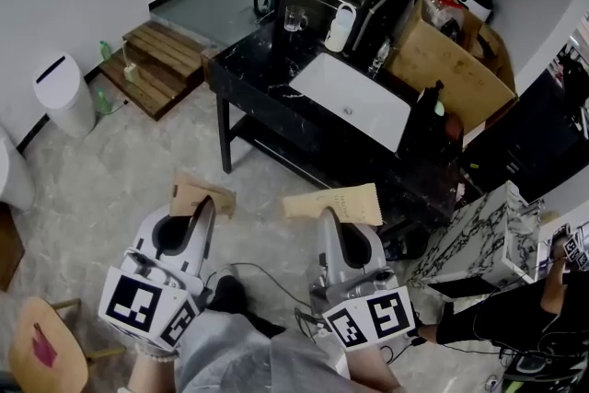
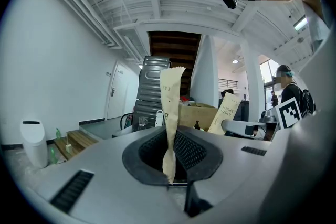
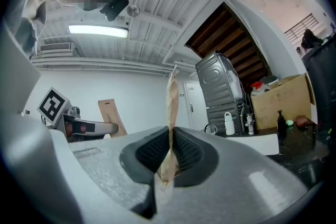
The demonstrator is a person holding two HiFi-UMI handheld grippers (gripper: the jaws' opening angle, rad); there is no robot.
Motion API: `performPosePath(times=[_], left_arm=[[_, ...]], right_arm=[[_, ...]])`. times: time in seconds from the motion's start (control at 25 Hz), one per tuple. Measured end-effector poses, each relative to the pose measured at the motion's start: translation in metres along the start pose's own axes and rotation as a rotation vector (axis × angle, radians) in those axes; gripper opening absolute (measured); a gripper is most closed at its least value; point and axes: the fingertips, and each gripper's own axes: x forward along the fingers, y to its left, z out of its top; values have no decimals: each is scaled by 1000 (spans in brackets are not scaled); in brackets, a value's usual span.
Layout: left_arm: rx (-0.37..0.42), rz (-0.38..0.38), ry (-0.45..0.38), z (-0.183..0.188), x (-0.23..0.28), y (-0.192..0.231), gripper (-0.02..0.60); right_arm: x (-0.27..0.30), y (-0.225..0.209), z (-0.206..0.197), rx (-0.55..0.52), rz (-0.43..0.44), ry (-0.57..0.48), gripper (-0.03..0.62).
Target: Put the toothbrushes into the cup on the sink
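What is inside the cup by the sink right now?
Nothing visible: the clear cup looks empty, though it is small in view. The paper toothbrush packets sit in the jaws, contents covered.

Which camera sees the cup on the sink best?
The head view: the clear cup stands in the open on the dark counter, near the white sink. The left gripper view and right gripper view show it only tiny and far away.

Matt brown paper on the left toothbrush packet (image 1: 202,194) and the right toothbrush packet (image 1: 333,203), creased where the black cross-hatched pads (image 2: 194,149) pinch. Left gripper (image 1: 204,209) and right gripper (image 1: 329,218): smooth pale grey plastic, faint sheen. Bench (image 1: 253,74) glossy black, marbled like stone; sink (image 1: 354,106) smooth white; cup (image 1: 294,18) clear glass.
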Motion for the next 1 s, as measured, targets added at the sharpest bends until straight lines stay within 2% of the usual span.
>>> performPosePath(times=[0.28,1.0], left_arm=[[0,-8,1,3,24,17,29],[20,-43,-8,27,101,101,29]], right_arm=[[29,-6,-1,-8,8,6,11],[151,-12,8,-24,11,-26,11]])
